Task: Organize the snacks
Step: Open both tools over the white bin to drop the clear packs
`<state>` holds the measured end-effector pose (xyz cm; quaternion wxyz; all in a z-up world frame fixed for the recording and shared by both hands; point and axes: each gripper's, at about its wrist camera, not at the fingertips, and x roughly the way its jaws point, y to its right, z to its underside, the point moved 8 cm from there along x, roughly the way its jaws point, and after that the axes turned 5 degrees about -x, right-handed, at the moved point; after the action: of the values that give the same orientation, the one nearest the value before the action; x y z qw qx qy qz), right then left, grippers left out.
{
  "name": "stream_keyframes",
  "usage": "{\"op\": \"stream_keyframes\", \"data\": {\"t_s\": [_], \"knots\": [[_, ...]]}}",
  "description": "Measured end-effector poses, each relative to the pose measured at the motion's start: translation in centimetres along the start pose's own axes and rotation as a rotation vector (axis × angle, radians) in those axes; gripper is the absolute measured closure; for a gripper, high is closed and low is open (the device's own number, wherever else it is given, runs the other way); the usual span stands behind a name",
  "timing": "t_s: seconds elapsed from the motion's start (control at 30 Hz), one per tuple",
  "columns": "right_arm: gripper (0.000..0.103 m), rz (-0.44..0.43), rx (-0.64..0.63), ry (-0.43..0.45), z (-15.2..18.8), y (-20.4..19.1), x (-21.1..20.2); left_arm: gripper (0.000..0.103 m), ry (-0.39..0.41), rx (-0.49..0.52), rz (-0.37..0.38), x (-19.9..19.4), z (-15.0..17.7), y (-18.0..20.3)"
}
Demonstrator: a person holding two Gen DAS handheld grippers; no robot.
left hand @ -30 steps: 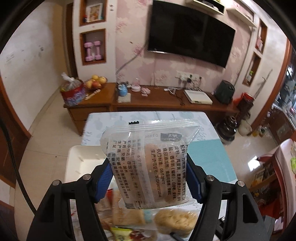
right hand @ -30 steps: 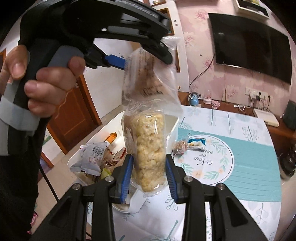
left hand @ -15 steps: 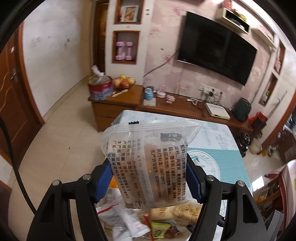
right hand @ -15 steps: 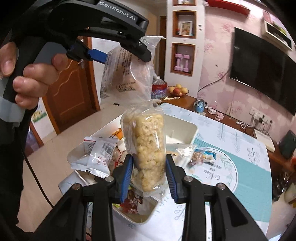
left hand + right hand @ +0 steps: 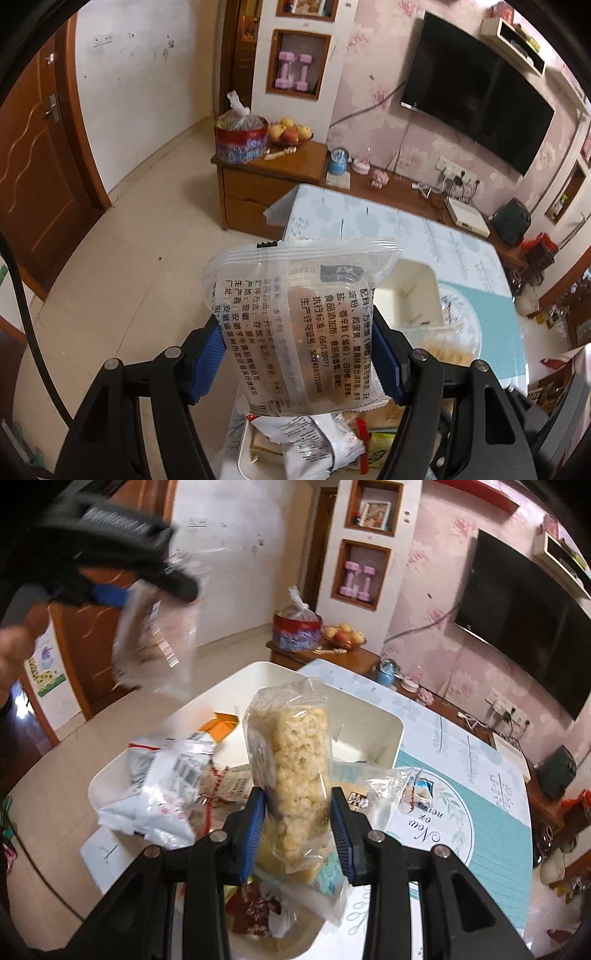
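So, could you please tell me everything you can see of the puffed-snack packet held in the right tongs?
The puffed-snack packet is a narrow clear plastic wrapper filled with pale yellow, knobbly puffed pieces pressed into a bar. It stands roughly upright, its crimped top end uppermost. The right tongs are shut on its lower half, a blue ribbed pad pressing each side. It hangs above the white bin, which holds other wrapped snacks; whether its bottom end touches those is unclear. The wrapper looks sealed and intact.

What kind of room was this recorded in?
Most likely a home living room: a wall-mounted television, a low wooden cabinet holding a fruit bowl, and a table with a patterned cloth.
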<state>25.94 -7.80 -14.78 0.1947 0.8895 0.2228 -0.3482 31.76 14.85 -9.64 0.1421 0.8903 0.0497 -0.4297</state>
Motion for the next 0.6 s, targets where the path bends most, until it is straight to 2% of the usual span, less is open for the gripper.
{"op": "stream_keyframes", "data": {"t_s": [0.23,0.27,0.33,0.4,0.53,0.6], "knots": [[0.066,-0.003,0.072,-0.012,-0.4,0.7,1.2,0.033,-0.086,0.031,0.008,3.6,2.1,1.4],[0.064,0.0,0.073,-0.012,-0.4,0.8,1.3,0.032,-0.094,0.034,0.008,3.9,2.3,1.6],[0.054,0.014,0.078,-0.01,-0.5,1.0,1.3,0.031,-0.109,0.035,0.022,4.4,2.6,2.1],[0.051,0.013,0.103,0.0,-0.5,1.5,1.2,0.03,-0.133,0.022,0.035,4.8,2.9,2.3],[0.051,0.016,0.161,0.002,-0.4,2.9,1.0,0.028,-0.151,-0.001,0.019,5.0,3.0,2.3],[0.05,0.025,0.186,0.005,-0.1,3.6,0.7,0.027,-0.147,-0.005,0.036,4.5,2.9,2.6]]}}
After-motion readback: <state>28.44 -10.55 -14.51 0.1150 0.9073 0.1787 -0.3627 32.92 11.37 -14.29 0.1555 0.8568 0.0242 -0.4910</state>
